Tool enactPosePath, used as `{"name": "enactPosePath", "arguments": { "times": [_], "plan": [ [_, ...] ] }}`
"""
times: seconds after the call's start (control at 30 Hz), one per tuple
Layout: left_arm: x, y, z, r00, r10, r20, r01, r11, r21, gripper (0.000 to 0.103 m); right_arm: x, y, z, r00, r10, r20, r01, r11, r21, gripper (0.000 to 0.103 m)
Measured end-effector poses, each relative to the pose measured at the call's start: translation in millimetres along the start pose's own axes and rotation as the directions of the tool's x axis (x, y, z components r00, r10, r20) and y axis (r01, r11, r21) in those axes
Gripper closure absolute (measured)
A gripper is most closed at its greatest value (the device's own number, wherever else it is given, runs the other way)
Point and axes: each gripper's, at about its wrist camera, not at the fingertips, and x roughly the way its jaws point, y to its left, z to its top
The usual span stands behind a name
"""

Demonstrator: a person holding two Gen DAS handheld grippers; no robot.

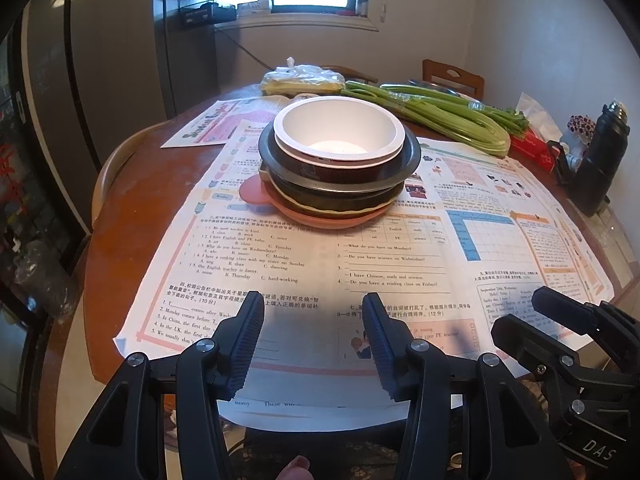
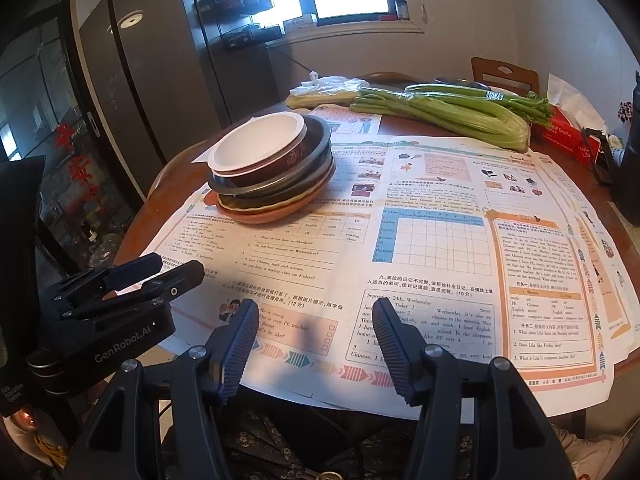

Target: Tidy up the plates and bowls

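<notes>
A stack of dishes stands on the newspaper-covered round table. A white-lined bowl [image 1: 339, 133] tops it, over dark plates [image 1: 340, 184] and an orange plate [image 1: 328, 218] at the bottom. The stack also shows in the right wrist view [image 2: 272, 168]. My left gripper [image 1: 314, 312] is open and empty, hovering over the table's near edge, well short of the stack. My right gripper [image 2: 316, 320] is open and empty, beside the left one. Each gripper shows in the other's view: the right gripper [image 1: 520, 316] and the left gripper [image 2: 176, 266].
Newspaper sheets [image 1: 400, 264] cover the wooden table [image 1: 120, 240]. Celery [image 1: 440, 116] and a bagged vegetable [image 1: 304, 78] lie at the far side. A black flask [image 1: 604, 160] and a red tissue box [image 2: 568, 136] stand at the right. A fridge [image 1: 100, 92] is at left, a chair [image 1: 452, 76] behind.
</notes>
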Motion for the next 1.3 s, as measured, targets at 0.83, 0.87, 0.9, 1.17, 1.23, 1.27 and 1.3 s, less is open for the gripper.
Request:
{"name": "enactPosePath", "arguments": {
  "times": [0.83, 0.87, 0.9, 1.17, 1.23, 1.27, 1.3],
  "plan": [
    [1.0, -2.2, -1.6, 1.0, 0.001, -0.004, -0.001, 1.0, 0.006, 0.05, -3.2, 2.0, -1.5, 1.0, -0.005, 0.007, 0.005, 1.0, -0.014, 0.044],
    [1.2, -2.3, -1.7, 1.0, 0.003, -0.005, -0.003, 1.0, 0.008, 0.05, -3.4, 1.9, -1.5, 1.0, -0.006, 0.007, 0.006, 1.0, -0.013, 0.044],
    [0.8, -2.5, -1.7, 1.0, 0.005, -0.004, -0.005, 1.0, 0.01, 0.05, -3.7, 2.1, -1.5, 1.0, -0.007, 0.008, 0.007, 1.0, -0.014, 0.044],
    [2.5, -3.2, -2.5, 1.0, 0.015, -0.015, -0.015, 1.0, 0.018, 0.05, -3.0, 3.4, -1.0, 1.0, -0.005, 0.002, 0.005, 1.0, -0.015, 0.044],
    [4.0, -3.1, -2.4, 1.0, 0.016, -0.018, -0.016, 1.0, 0.018, 0.05, -2.4, 3.5, -0.8, 1.0, -0.003, 0.0, 0.003, 1.0, -0.016, 0.044],
    [4.3, -3.4, -2.6, 1.0, 0.017, -0.021, -0.016, 1.0, 0.018, 0.05, -2.5, 3.9, -0.7, 1.0, -0.003, 0.001, 0.003, 1.0, -0.017, 0.044],
    [4.5, -3.6, -2.4, 1.0, 0.017, -0.022, -0.016, 1.0, 0.018, 0.05, -2.6, 3.6, -0.7, 1.0, -0.002, 0.001, 0.002, 1.0, -0.018, 0.044]
  ]
}}
